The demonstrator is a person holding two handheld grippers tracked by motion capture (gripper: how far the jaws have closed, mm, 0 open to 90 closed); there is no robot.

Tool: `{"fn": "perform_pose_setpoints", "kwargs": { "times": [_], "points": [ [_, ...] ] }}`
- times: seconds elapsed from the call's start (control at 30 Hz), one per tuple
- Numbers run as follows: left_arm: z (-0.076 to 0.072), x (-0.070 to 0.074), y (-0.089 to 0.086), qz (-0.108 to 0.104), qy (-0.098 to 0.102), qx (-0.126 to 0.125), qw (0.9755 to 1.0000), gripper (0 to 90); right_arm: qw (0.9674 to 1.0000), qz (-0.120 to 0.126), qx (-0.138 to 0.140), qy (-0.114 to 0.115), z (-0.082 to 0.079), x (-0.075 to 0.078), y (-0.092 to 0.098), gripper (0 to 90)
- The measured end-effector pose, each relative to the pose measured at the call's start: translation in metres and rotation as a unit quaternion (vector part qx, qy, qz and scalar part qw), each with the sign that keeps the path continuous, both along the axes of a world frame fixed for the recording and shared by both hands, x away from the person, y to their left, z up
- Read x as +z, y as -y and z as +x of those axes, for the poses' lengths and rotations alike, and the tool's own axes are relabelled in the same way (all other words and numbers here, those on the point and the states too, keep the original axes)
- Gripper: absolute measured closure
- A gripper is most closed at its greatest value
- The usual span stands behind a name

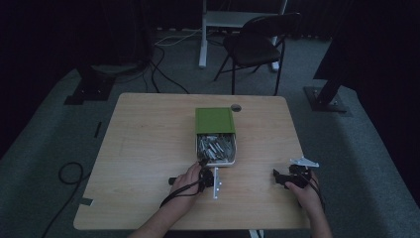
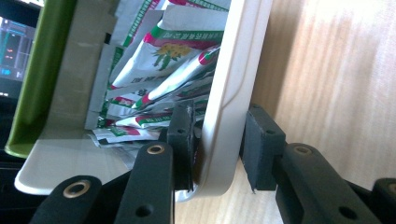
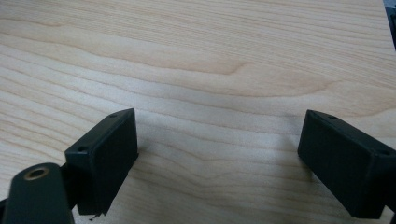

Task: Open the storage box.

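Presently catalogued: one white tray [image 1: 217,162] of sachets [image 1: 216,147], half drawn out of its green sleeve [image 1: 214,120], at the table's [image 1: 148,148] centre, long axis running near to far. Left gripper [image 2: 215,147] at the tray's near-left corner, jaws straddling the rim, one pad inside among the sachets, one outside, pinching the wall. Right gripper [image 3: 219,163], jaws spread wide over bare wood, lies well apart to the right. Left hand [image 1: 187,179] is nearer; any further pull likely runs toward the near edge.
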State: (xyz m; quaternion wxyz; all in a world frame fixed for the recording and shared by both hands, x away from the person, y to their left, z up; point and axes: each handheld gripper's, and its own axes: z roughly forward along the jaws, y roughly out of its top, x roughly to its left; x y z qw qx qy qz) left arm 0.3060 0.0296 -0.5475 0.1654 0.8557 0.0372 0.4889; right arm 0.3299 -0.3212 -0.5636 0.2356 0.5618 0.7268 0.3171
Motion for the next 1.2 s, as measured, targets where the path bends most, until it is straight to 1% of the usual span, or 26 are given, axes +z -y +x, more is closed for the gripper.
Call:
{"fn": "perform_pose_setpoints", "kwargs": {
  "times": [0.07,0.1,0.13,0.33,0.4,0.47,0.57,0.63,0.67,0.73,0.8,0.83,0.87,0.9,0.93,0.97,1.03,1.07,1.1,1.13,1.2],
  "points": [
    [-0.001,0.0,0.0,0.003,-0.002,-0.001,1.0,68.3,1.0,0.0,0.0,0.0,0.0,0.0,0.0,11.7],
    [-0.002,0.001,0.0,-0.002,-0.003,-0.001,1.0,68.2,1.0,0.0,0.0,0.0,0.0,0.0,0.0,11.7],
    [-0.003,0.001,0.0,-0.001,-0.004,0.0,1.0,68.2,1.0,0.0,0.0,0.0,0.0,0.0,0.0,11.7],
    [-0.007,0.0,-0.001,0.0,-0.004,-0.002,1.0,68.2,1.0,0.0,0.0,0.0,0.0,0.0,0.0,11.7],
    [-0.008,0.0,-0.001,-0.001,0.0,-0.002,1.0,68.2,1.0,0.0,0.0,0.0,0.0,0.0,0.0,11.7],
    [-0.008,0.0,-0.001,0.002,-0.001,-0.003,1.0,68.3,1.0,0.0,0.0,0.0,0.0,0.0,0.0,11.7],
    [-0.014,0.0,0.0,-0.003,-0.002,-0.004,1.0,68.2,1.0,0.0,0.0,0.0,0.0,0.0,0.0,11.7],
    [-0.014,-0.001,-0.001,-0.001,-0.002,-0.005,1.0,68.3,1.0,0.0,0.0,0.0,0.0,0.0,0.0,11.8],
    [-0.016,-0.001,-0.001,-0.008,-0.003,-0.004,1.0,68.2,1.0,0.0,0.0,0.0,0.0,0.0,0.0,11.8],
    [-0.017,-0.001,-0.002,-0.005,-0.009,-0.002,0.9999,68.1,1.0,0.0,0.0,0.0,0.0,0.0,0.0,11.8],
    [-0.019,-0.002,-0.002,-0.011,-0.005,-0.005,0.9999,68.0,1.0,0.0,0.0,0.0,0.0,0.0,0.0,11.8],
    [-0.02,-0.002,-0.002,-0.011,-0.009,-0.004,0.9999,68.1,1.0,0.0,0.0,0.0,0.0,0.0,0.0,11.8],
    [-0.021,-0.002,-0.002,-0.013,-0.008,-0.004,0.9999,68.0,1.0,0.0,0.0,0.0,0.0,0.0,0.0,11.8],
    [-0.022,-0.002,-0.002,-0.015,-0.003,-0.008,0.9999,68.0,1.0,0.0,-0.001,0.0,0.0,0.0,0.0,11.8],
    [-0.023,-0.002,-0.002,-0.012,-0.004,-0.007,0.9999,68.1,1.0,0.0,0.0,0.0,0.0,0.0,0.0,11.8],
    [-0.024,-0.002,-0.002,-0.014,-0.006,-0.006,0.9999,68.1,1.0,0.0,-0.001,0.0,0.0,0.0,0.0,11.8],
    [-0.024,-0.002,-0.001,-0.016,-0.005,-0.008,0.9998,68.0,1.0,0.0,-0.001,0.0,0.0,0.0,0.0,11.8],
    [-0.025,-0.002,-0.002,-0.015,-0.011,-0.005,0.9998,68.1,1.0,0.0,-0.001,0.0,0.0,0.0,0.0,11.8],
    [-0.026,-0.003,-0.002,-0.018,-0.011,-0.006,0.9997,68.0,1.0,0.0,-0.001,-0.001,0.0,0.0,0.0,11.8],
    [-0.027,-0.003,-0.002,-0.01,-0.011,-0.006,0.9999,68.1,1.0,0.0,-0.001,-0.001,0.0,0.0,0.0,11.8],
    [-0.027,-0.003,-0.002,-0.008,-0.014,-0.005,0.9999,68.1,1.0,0.0,-0.001,-0.001,0.0,0.0,0.0,11.8]
  ]
}}
